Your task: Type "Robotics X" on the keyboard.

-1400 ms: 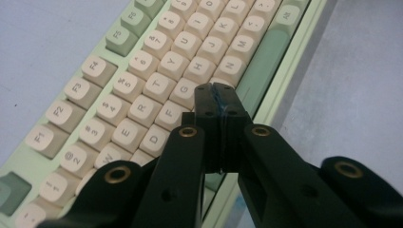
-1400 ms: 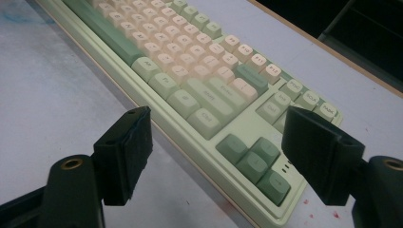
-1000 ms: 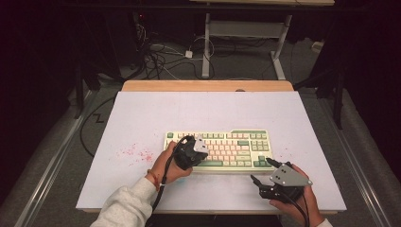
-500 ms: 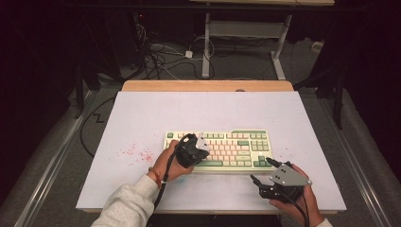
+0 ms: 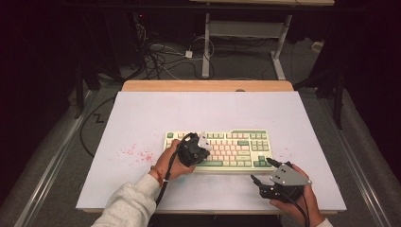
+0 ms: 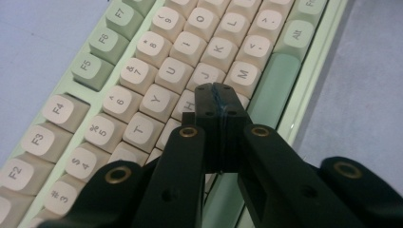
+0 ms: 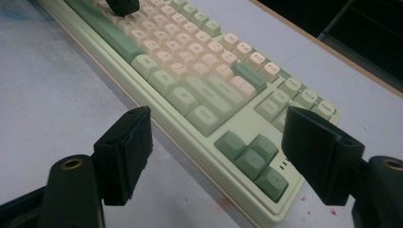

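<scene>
A cream and green keyboard (image 5: 236,146) lies on the white table top, a little right of centre. My left gripper (image 5: 200,147) hovers over its left-middle keys, jaws shut with nothing between them. In the left gripper view the joined tips (image 6: 218,92) sit just above the keyboard (image 6: 157,71), around the H and N keys, close to the green space bar; whether they touch a key I cannot tell. My right gripper (image 5: 261,170) rests at the near right, off the keyboard's front corner. Its jaws (image 7: 218,137) stand wide open and empty, facing the keyboard (image 7: 199,71) by the arrow keys.
The white table top (image 5: 142,123) has red specks (image 5: 137,152) left of the keyboard. A wooden edge (image 5: 208,86) runs along the far side. Cables (image 5: 161,56) and a metal desk frame (image 5: 206,42) stand on the floor beyond the table.
</scene>
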A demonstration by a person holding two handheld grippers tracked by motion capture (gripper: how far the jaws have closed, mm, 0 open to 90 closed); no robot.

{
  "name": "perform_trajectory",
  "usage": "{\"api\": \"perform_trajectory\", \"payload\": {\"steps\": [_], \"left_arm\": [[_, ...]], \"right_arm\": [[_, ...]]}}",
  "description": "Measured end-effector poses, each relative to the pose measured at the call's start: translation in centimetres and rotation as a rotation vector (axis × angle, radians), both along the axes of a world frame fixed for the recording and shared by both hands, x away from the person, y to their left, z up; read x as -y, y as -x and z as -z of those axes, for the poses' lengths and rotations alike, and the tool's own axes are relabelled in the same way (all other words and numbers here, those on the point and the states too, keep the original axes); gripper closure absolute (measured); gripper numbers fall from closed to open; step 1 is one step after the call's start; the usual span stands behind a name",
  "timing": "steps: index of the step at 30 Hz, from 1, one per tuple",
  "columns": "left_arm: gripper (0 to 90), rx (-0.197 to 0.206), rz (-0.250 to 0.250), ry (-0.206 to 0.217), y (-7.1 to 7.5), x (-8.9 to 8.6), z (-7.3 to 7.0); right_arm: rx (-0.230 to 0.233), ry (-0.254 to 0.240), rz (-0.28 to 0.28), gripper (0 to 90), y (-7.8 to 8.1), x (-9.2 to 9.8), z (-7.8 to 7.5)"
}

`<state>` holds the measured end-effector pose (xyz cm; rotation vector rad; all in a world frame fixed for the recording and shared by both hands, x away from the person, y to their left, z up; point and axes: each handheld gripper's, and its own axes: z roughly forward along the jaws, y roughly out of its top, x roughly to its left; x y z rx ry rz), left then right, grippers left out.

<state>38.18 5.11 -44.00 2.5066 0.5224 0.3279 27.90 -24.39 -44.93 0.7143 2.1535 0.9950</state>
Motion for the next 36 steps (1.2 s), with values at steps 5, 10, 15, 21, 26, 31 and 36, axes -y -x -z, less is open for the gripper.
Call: {"api": "perform_trajectory", "payload": {"steps": [5, 10, 15, 21, 26, 31, 36], "left_arm": [[87.1, 0.008, 0.003, 0.002, 0.2, -0.1, -0.2], [87.2, 0.007, 0.010, -0.036, 0.2, 0.1, 0.3], [87.1, 0.034, 0.000, -0.011, 0.4, -0.2, -0.2], [84.5, 0.082, -0.013, 0.061, 1.1, -1.7, -1.6], [78.9, 0.130, -0.025, 0.084, 1.5, -2.5, -1.9], [67.6, 0.157, -0.041, 0.093, 1.8, -3.1, -1.9], [48.8, 0.224, -0.061, 0.100, 2.4, -4.1, -1.9]], "right_arm": [[-0.004, 0.003, -0.002, 25.8, 0.0, 0.0, 0.1], [-0.008, 0.011, -0.001, 25.9, -0.1, -0.1, 0.1], [-0.004, 0.014, 0.001, 25.9, -0.1, -0.1, 0.1], [-0.004, 0.010, 0.001, 28.1, 0.0, 0.0, -0.1], [0.004, 0.007, 0.000, 27.5, 0.0, 0.0, -0.2], [0.004, 0.006, 0.003, 26.9, -0.1, 0.0, -0.1], [0.004, 0.002, 0.003, 27.1, -0.1, 0.1, -0.2]]}}
